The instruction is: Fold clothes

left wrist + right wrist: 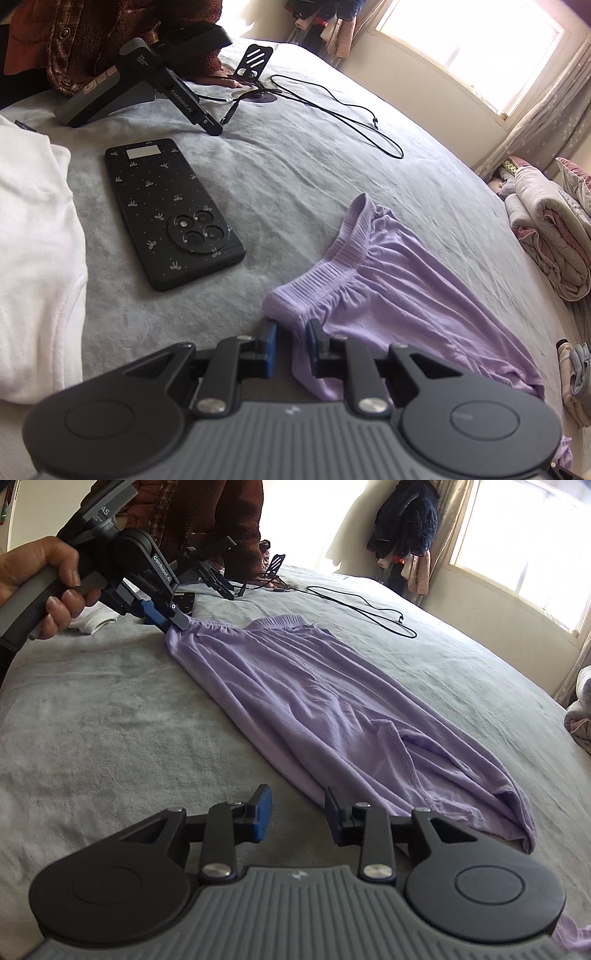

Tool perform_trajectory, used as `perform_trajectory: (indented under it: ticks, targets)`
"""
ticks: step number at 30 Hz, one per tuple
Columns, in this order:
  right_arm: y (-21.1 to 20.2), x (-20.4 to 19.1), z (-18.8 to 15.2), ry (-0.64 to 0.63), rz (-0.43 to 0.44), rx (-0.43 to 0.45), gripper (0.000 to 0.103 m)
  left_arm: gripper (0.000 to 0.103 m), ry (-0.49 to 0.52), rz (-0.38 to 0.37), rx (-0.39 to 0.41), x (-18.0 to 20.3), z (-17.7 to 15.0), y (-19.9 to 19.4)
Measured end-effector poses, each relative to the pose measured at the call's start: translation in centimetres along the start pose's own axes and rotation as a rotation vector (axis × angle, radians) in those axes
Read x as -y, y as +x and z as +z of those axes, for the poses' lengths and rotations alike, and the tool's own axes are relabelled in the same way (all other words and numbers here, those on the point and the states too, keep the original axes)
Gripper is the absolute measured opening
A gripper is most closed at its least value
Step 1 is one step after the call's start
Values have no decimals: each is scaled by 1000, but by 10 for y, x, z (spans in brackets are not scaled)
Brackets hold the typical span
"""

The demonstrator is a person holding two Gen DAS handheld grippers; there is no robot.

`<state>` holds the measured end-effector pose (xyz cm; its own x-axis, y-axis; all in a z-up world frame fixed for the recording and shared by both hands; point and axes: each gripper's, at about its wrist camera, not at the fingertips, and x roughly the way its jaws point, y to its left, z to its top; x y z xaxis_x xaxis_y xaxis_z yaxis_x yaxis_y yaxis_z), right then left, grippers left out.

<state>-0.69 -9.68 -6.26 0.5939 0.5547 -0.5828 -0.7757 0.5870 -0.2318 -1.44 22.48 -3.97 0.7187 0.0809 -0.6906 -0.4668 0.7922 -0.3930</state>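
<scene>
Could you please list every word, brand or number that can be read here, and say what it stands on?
"GenRobot.AI": on the arm of the left gripper.
"GenRobot.AI": on the arm of a third gripper lying on the bed.
"AS": on the left gripper's body; the rest is cut off.
The phone bears a blank label.

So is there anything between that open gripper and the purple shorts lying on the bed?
Nothing visible. The right gripper stands open at the near edge of the lilac shorts, with only bare grey bedsheet between its pads. The left gripper already pinches the waistband corner. The phone lies off to the side.
</scene>
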Motion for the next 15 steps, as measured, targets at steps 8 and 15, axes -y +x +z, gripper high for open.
perform_trajectory:
  ticks: [8,15]
  targets:
    - [3,2,-2,32,-54,0,28,16,4,16,12,1,0,2]
    - [1,3,-2,60,-98,10,0,8,19,17,32,4,-1,-2]
